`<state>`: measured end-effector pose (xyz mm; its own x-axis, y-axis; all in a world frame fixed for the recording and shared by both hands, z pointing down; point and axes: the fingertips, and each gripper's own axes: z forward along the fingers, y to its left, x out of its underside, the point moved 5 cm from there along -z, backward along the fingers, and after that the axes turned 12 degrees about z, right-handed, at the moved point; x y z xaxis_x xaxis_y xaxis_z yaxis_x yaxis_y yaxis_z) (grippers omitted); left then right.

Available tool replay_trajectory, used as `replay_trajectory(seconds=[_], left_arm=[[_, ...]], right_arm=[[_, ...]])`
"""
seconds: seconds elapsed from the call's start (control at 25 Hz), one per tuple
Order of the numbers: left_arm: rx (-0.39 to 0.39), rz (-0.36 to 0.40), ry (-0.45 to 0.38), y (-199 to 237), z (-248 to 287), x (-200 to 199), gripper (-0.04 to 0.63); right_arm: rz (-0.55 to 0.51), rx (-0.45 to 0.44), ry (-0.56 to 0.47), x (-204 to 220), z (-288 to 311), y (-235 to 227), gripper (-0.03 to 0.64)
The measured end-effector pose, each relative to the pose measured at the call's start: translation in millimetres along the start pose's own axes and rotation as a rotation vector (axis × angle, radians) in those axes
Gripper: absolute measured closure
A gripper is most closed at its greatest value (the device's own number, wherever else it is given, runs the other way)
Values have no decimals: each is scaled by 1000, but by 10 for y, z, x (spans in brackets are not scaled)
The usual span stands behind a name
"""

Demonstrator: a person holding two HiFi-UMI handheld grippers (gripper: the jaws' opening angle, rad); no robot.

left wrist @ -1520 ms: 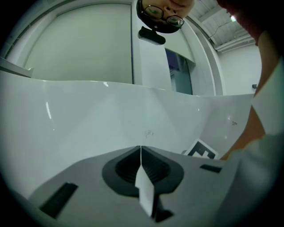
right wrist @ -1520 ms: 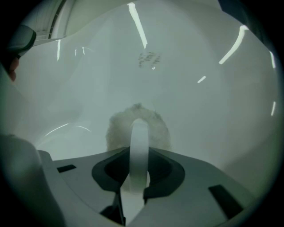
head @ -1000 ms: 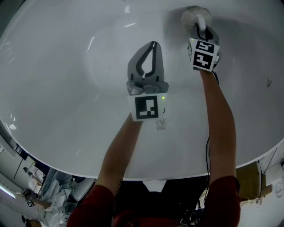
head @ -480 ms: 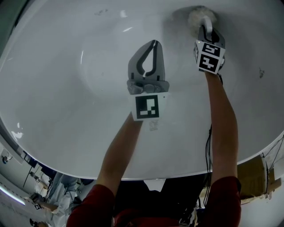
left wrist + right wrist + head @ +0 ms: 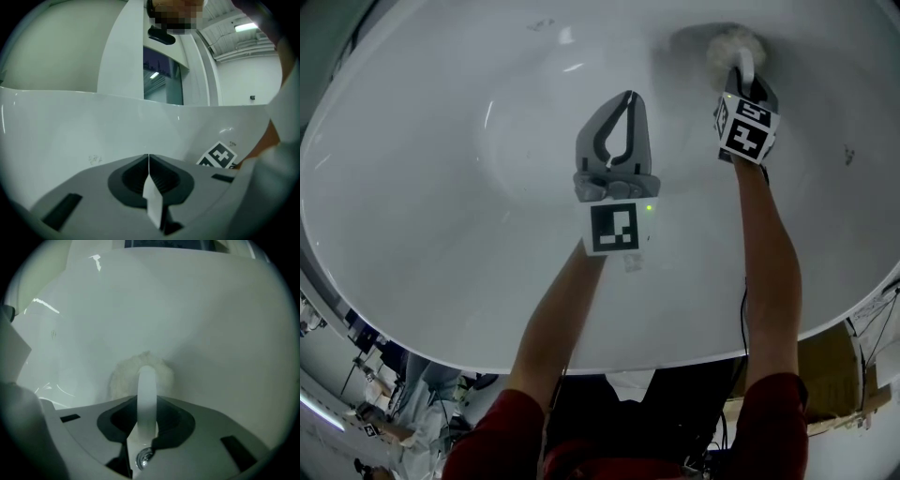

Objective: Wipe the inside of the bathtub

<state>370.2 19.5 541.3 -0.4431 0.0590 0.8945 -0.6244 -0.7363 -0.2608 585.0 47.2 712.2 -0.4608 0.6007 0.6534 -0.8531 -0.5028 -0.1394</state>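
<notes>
The white bathtub (image 5: 441, 187) fills the head view, and both grippers reach down into it. My right gripper (image 5: 744, 70) is shut on the white handle (image 5: 146, 394) of a fluffy round scrubber (image 5: 733, 43), whose pad (image 5: 140, 373) presses against the far tub wall. My left gripper (image 5: 625, 101) hangs in the middle of the tub, shut with nothing between its jaws. In the left gripper view, its closed jaws (image 5: 149, 161) point at the tub wall (image 5: 93, 136).
The tub's near rim (image 5: 581, 361) runs below my arms. A few small dark specks (image 5: 848, 157) mark the right wall. Beyond the rim, at lower left, a floor with clutter (image 5: 384, 412) shows, and a cardboard box (image 5: 825, 375) sits at lower right.
My right gripper has slid the scrubber slightly to the right along the far wall. The left gripper has stayed almost still.
</notes>
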Motion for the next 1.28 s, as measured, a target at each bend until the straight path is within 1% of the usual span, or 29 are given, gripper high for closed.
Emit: replay_trajectory(seconds=[0.12,0.28,0.36,0.52,0.56,0.64,0.76,0.84,0.88,0.96,1.08,1.16,1.28], left_arm=[[-20,-25,-19,101,-107,-154,578],[-42,-20,-37,269,-304,-476,578],[-58,-3,-33,435,-427,-616,580],[-90,20,-44,913,-622,-772,578],[-100,17,-46,977,-692,-867,578],[-116,14,-60,1019,-893,-1204,578],[-126,26,-110,998,-1262,-1837,578],[-150,41,-149,1004,-1614,-2235,578],[-168,35,-165,1033,-1824,-2389,578],[-213,13,-178,1149,-2257,-2570,578],[-257,1,-155,1286,-2939,-2729,578],[-272,7,-137,1348,-3273,-2936,578],[-274,46,-158,1398,-3641,-3326,578]], right_arm=[[37,-8,-13,-90,-231,74,520],[35,-39,-32,-283,-655,230,520],[6,-65,-53,-420,-903,408,520],[-30,-129,-117,-706,-1321,952,520],[-29,-148,-132,-785,-1476,1036,520],[-25,-182,-163,-981,-1908,1101,520],[-30,-201,-219,-1302,-2660,1081,520],[8,-215,-248,-1446,-3193,1096,520],[36,-229,-258,-1485,-3450,1141,520],[85,-262,-284,-1515,-3904,1311,520],[132,-298,-301,-1441,-4622,1597,520],[153,-321,-298,-1516,-5066,1736,520],[149,-353,-314,-1797,-5658,1878,520]])
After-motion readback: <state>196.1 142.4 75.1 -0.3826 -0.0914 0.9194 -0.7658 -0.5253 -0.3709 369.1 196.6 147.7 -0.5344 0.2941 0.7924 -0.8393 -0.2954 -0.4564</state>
